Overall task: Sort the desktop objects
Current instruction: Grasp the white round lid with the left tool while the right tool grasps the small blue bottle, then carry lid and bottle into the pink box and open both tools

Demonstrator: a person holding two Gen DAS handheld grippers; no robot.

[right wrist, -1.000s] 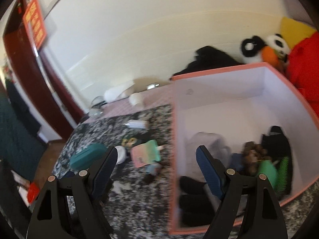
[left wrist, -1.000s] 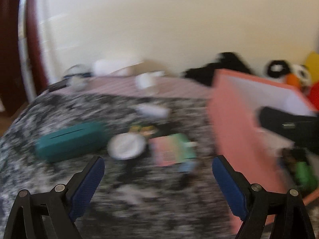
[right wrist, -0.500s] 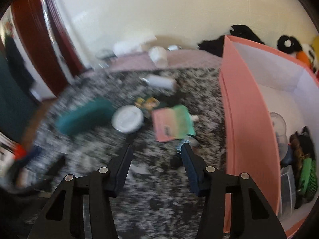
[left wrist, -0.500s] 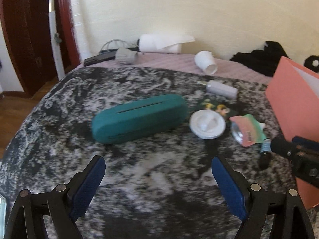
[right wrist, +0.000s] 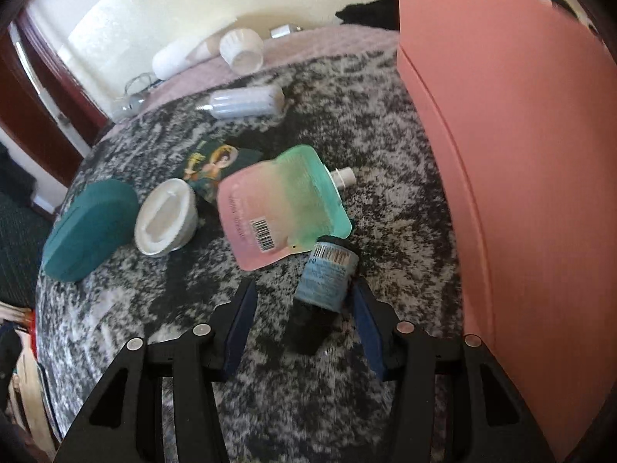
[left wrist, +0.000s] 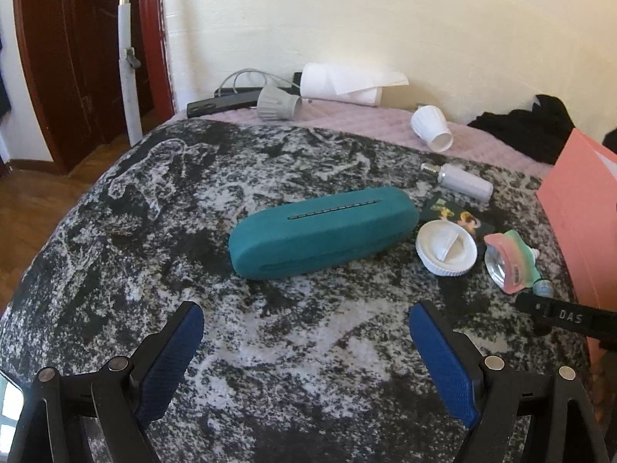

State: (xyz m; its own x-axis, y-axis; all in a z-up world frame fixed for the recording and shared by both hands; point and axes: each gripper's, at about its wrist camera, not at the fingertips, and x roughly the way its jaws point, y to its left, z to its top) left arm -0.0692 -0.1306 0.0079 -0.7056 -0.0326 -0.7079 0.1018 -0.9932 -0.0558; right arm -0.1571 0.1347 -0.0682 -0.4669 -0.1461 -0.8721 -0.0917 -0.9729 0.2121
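Observation:
A teal zip case (left wrist: 324, 231) lies mid-table, straight ahead of my left gripper (left wrist: 305, 312), which is open, empty and short of it. Beside the case sit a white round lid (left wrist: 447, 247), a picture card (left wrist: 459, 218) and a pink-green spouted pouch (left wrist: 509, 266). In the right wrist view a small blue-labelled bottle (right wrist: 327, 281) with a black cap lies on the cloth between the fingers of my right gripper (right wrist: 304, 289), which is open around it. The pouch (right wrist: 281, 212), lid (right wrist: 166, 218) and case (right wrist: 88, 231) lie beyond. The pink box (right wrist: 501, 154) stands close on the right.
A white ribbed bulb (left wrist: 462, 183) and a tipped white cup (left wrist: 432, 129) lie farther back. A grey cup (left wrist: 277, 104), paper roll (left wrist: 339, 85) and cables sit by the wall. The table's edge drops to wooden floor (left wrist: 34, 208) on the left. Black cloth (left wrist: 532, 131) lies behind the box.
My left gripper swung left from the box and closed in on the teal case. My right gripper left the box, dropped low and came around the small bottle, its jaws narrower.

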